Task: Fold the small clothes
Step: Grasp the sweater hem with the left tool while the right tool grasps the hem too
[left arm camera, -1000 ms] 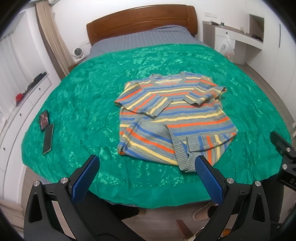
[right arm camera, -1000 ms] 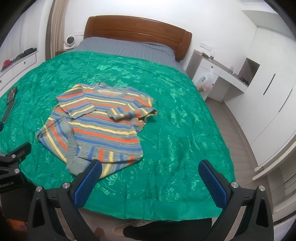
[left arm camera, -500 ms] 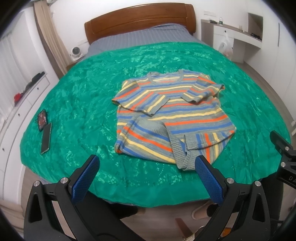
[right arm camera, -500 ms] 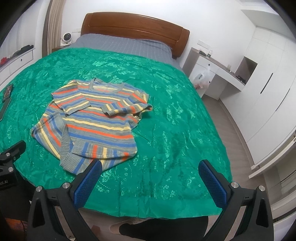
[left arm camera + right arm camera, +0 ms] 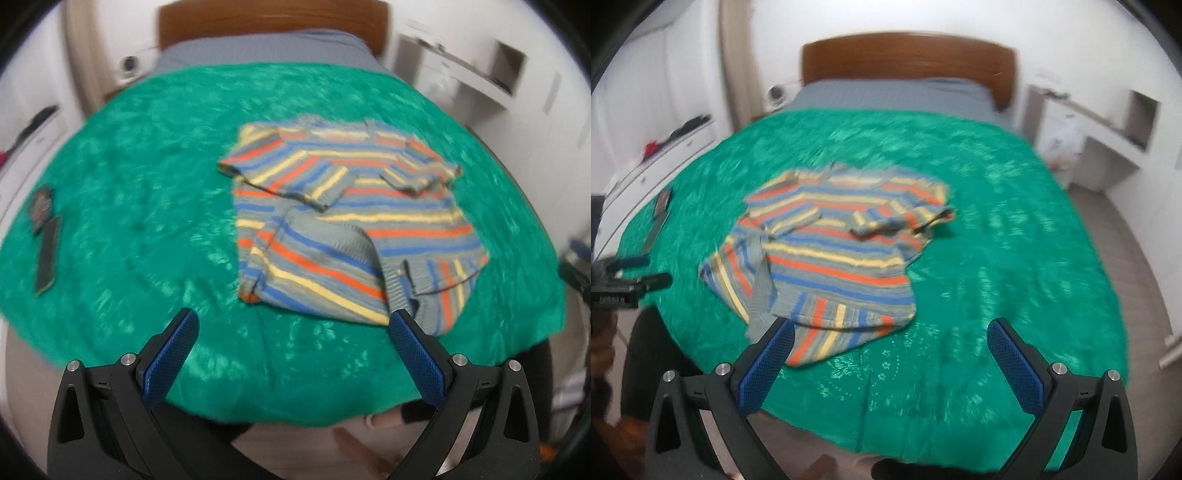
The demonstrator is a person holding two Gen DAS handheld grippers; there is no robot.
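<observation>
Bedroom in a home. Evidence: a bed with a wooden headboard [image 5: 908,55], a grey sheet [image 5: 890,96] at its head and a green patterned bedspread [image 5: 997,229] over the rest; white built-in drawers [image 5: 661,147] along the left wall; a white desk with an open cubby [image 5: 1141,118] on the right; a curtain [image 5: 733,66]; wood-look flooring [image 5: 1137,236].

One striped sweater [image 5: 351,221] — two flat dark devices [image 5: 46,229] on one green bedspread [image 5: 147,184] — two grippers.

Green-covered bed [image 5: 155,155] carries a striped sweater [image 5: 351,225] and two phones [image 5: 46,236].
</observation>
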